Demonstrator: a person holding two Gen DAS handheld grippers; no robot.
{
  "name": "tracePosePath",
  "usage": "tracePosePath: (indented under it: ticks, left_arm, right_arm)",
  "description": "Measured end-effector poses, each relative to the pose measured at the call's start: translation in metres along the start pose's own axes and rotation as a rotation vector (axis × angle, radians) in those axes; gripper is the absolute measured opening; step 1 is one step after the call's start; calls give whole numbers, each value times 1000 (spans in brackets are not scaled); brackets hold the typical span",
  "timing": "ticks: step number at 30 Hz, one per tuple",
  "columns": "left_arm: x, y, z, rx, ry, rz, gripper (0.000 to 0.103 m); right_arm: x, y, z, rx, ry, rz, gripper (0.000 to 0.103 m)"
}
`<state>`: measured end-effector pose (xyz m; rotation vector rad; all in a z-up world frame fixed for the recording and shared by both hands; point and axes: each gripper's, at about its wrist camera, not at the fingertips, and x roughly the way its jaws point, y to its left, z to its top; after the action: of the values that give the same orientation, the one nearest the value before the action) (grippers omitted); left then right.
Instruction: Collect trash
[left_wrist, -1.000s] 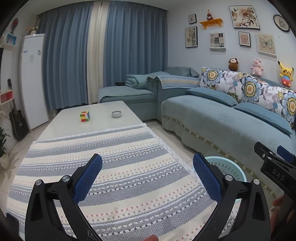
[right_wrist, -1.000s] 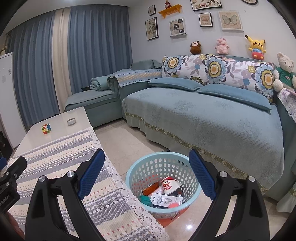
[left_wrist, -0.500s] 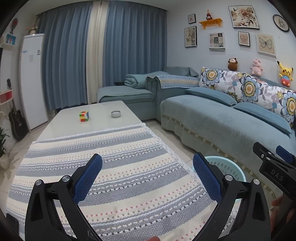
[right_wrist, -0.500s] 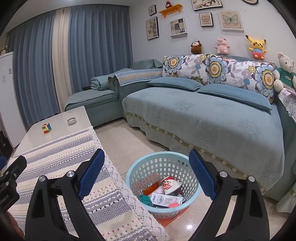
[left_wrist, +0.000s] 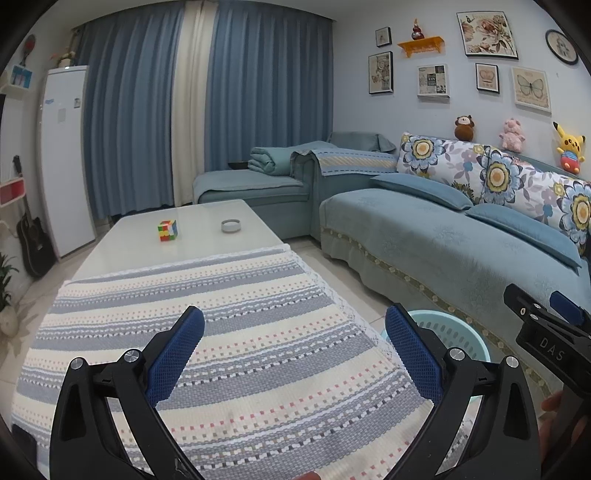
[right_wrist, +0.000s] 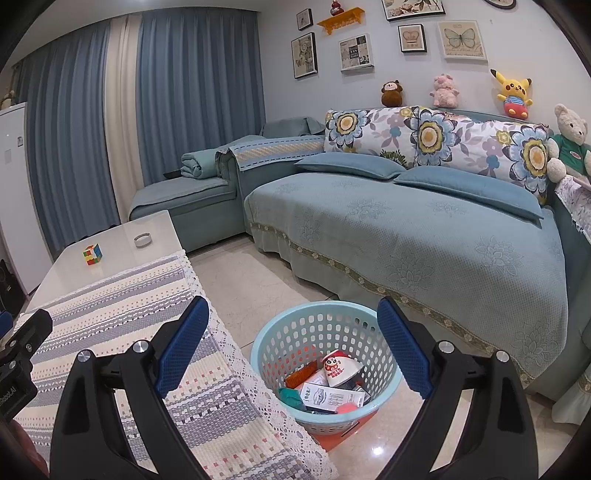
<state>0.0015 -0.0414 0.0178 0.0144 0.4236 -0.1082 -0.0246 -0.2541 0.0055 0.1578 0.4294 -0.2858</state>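
Note:
A light blue plastic basket (right_wrist: 291, 332) stands on the floor beside the table and holds several pieces of trash: a red and white cup (right_wrist: 337, 366), a white carton (right_wrist: 328, 398) and other bits. My right gripper (right_wrist: 291, 345) is open and empty, above the basket's near side. My left gripper (left_wrist: 293, 349) is open and empty over the striped tablecloth (left_wrist: 221, 332). The basket's rim also shows in the left wrist view (left_wrist: 463, 330), with the right gripper's body at the right edge.
A Rubik's cube (left_wrist: 168, 230) and a small round ashtray (left_wrist: 231, 225) sit on the bare white far end of the table (left_wrist: 207, 251). A blue sofa (right_wrist: 424, 229) runs along the right. Tiled floor (right_wrist: 240, 280) lies between table and sofa.

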Motion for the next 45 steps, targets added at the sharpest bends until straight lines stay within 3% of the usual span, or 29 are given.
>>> tracePosePath:
  ticks: [30,39,45]
  left_arm:
    - [1,3,1,6,4,-1,95]
    - [2,1,1,28,-2,62,95]
    - [2,1,3,26,9,67,95]
  right_arm:
    - [1,1,-1,-18,-13,-16,88]
    - [2,-1,-1,-17,-11,-19,88]
    - [1,0,-1,-17,-12,-20,88]
